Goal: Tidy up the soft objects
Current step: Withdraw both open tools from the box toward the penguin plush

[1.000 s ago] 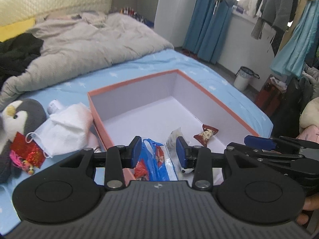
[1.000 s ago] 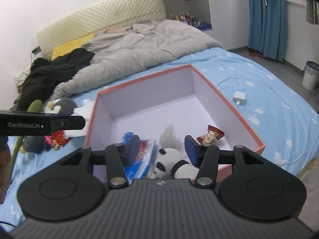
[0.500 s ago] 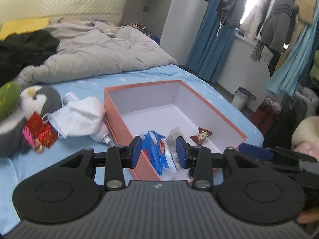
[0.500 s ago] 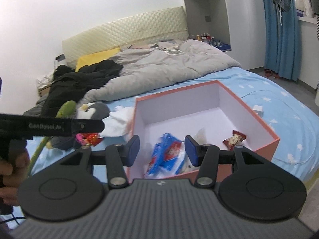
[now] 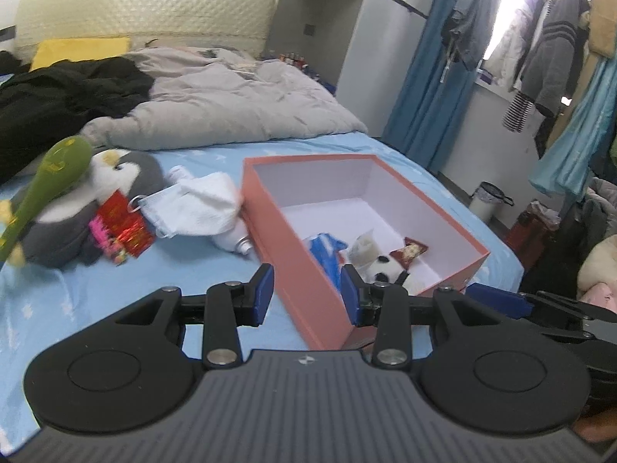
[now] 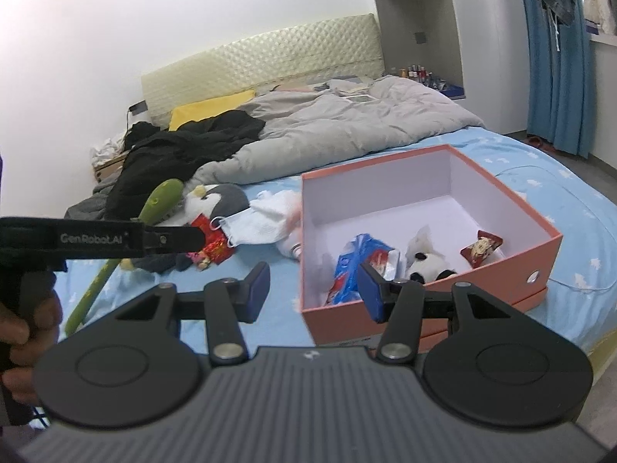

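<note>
A salmon box (image 5: 293,247) (image 6: 424,305) lies on the blue bed. It holds a blue snack packet (image 5: 324,250) (image 6: 358,258), a small panda plush (image 5: 381,266) (image 6: 428,264) and a red sachet (image 5: 412,249) (image 6: 482,247). Left of the box lie a penguin plush (image 5: 127,177) (image 6: 223,200), a green plush stick (image 5: 50,177) (image 6: 158,200), a red pouch (image 5: 123,223) and a white cloth with a face mask (image 5: 200,208) (image 6: 266,216). My left gripper (image 5: 307,295) hangs open and empty before the box's near corner. My right gripper (image 6: 313,291) is open and empty too, short of the box's near left corner.
A grey duvet (image 5: 231,108), black clothes (image 5: 58,100) and a yellow pillow (image 6: 208,110) cover the far bed. A white bottle (image 5: 239,241) lies against the box. Blue curtains (image 5: 432,77), hanging clothes and a bin (image 5: 489,200) stand on the right. A hand (image 6: 23,332) grips the left tool.
Both grippers have drawn back and leftward from over the box. The packet and panda no longer sit between the fingers. The penguin, cloth and green stick have come further into view.
</note>
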### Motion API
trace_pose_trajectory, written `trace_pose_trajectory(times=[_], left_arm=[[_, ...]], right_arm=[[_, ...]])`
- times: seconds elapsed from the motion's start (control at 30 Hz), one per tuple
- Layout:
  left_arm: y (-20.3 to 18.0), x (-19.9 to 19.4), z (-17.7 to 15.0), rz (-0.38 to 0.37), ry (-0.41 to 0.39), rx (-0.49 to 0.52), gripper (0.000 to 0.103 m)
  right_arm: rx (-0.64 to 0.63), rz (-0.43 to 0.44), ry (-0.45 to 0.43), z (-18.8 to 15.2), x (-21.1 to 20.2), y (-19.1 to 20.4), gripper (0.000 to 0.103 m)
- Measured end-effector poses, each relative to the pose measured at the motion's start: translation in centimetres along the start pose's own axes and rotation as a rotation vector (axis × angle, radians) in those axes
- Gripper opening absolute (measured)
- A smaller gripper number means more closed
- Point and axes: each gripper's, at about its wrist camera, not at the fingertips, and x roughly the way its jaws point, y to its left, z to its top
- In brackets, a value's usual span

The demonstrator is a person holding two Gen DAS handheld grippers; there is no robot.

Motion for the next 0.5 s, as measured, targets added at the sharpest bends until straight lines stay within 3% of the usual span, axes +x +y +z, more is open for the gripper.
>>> trace_pose_trajectory(times=[0.5], left_arm=[[4.4,-3.1,-4.0,0.080,0.008,-0.093,0.044]], right_arm=[[-0.062,0.058,0.063,-3.3,0.0,4.7,0.053]])
